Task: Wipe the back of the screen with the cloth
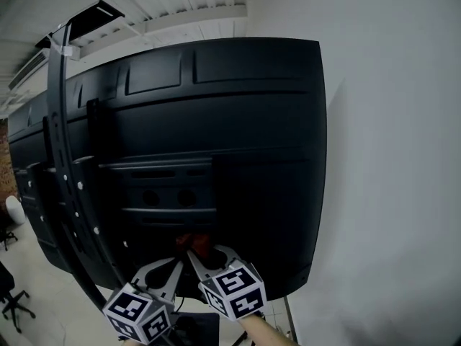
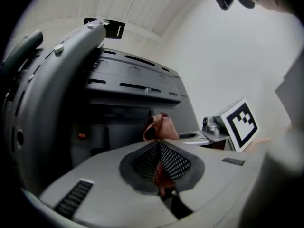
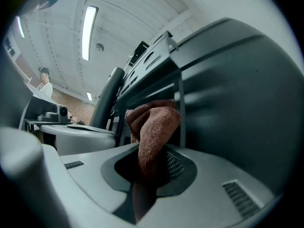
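The black back of the screen [image 1: 216, 143] fills the head view, seen from below. A reddish-brown cloth [image 1: 193, 243] is pressed against its lower middle part. My left gripper [image 1: 178, 256] and right gripper [image 1: 197, 255] meet side by side at the cloth, and both are shut on it. In the left gripper view a strip of the cloth [image 2: 160, 174] runs between the closed jaws and bunches up ahead against the screen back [image 2: 133, 87]. The right gripper view has a thick fold of the cloth [image 3: 153, 129] held in the jaws, touching the screen back [image 3: 228, 94].
A black curved stand arm [image 1: 63, 157] runs along the screen's left side. A white wall [image 1: 392, 157] stands close on the right. An office chair [image 1: 10, 294] is on the floor at lower left. A person [image 3: 44, 84] stands far off in the room.
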Tool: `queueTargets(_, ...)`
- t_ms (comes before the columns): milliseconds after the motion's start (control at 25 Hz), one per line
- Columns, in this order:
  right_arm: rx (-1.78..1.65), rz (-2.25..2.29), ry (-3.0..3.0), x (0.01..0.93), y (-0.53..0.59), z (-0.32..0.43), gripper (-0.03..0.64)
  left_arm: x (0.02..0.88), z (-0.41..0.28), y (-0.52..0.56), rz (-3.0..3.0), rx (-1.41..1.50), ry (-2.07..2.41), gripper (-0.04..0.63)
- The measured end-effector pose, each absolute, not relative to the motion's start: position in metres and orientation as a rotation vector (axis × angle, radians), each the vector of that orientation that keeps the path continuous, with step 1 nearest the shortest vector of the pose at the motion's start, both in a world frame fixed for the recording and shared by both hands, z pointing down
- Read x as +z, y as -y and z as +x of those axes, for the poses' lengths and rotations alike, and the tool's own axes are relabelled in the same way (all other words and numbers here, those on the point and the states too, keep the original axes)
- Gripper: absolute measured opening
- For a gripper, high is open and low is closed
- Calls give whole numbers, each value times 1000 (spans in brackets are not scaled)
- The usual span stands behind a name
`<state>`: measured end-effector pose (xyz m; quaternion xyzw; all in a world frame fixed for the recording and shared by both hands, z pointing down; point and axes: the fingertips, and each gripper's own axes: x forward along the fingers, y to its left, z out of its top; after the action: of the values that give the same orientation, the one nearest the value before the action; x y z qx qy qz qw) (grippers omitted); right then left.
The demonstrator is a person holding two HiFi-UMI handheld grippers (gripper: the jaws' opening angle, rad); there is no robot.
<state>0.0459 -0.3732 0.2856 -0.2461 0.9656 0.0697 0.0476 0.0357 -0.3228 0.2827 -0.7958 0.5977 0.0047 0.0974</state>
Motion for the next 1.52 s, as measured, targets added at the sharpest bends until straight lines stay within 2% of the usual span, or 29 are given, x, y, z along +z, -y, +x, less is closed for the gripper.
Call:
queueTargets(280,279,-696,-2952,262,376,-15,64,280,4,314,-2338,26,-1792,11)
queueTargets(560,273,-744,-2940,261,389,-18,64,276,2,316,-2360,61,-1767,11)
queueTargets(1160,345,-897,-2872,249,403,68,64,276,56,344,-2454,84,-1660,11)
queueTargets(1520,359,-1080,-2807,250,425,153,64,275,104,365,-2528,103,-1582,11)
